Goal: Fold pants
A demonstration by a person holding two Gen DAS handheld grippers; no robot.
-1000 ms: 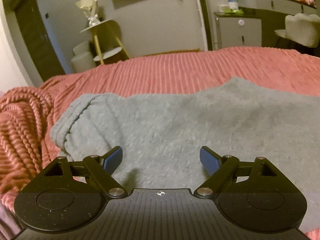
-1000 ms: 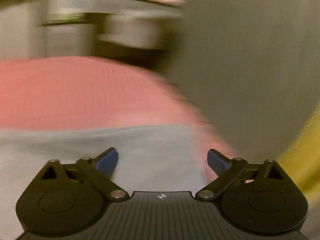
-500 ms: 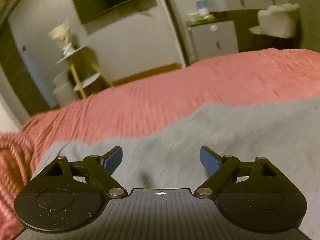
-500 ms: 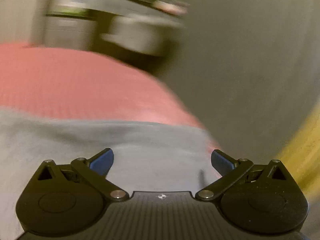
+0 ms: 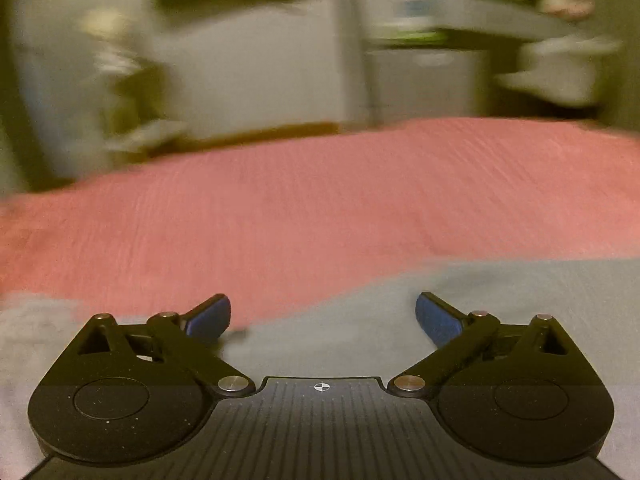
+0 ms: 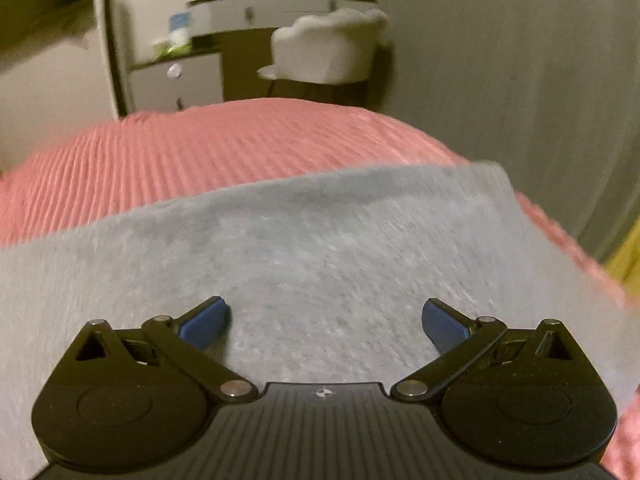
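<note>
Grey fleece pants (image 6: 320, 248) lie flat on a pink ribbed bedspread (image 6: 200, 148). In the right wrist view they fill the lower half, with a far corner at the upper right. My right gripper (image 6: 325, 316) is open and empty, low over the grey cloth. In the blurred left wrist view the pants (image 5: 500, 292) show along the bottom and right, with the pink bedspread (image 5: 320, 208) beyond their far edge. My left gripper (image 5: 323, 314) is open and empty, close above that edge of the pants.
A white chair (image 6: 328, 48) and a dresser (image 6: 176, 80) stand past the far end of the bed. A grey wall or curtain (image 6: 540, 80) runs along the right side. The bed edge drops off at the right (image 6: 580, 248).
Both grippers have swung across the bed and stayed open. The left view has moved off the middle of the pants toward their far edge. The right view now shows more of the pants.
</note>
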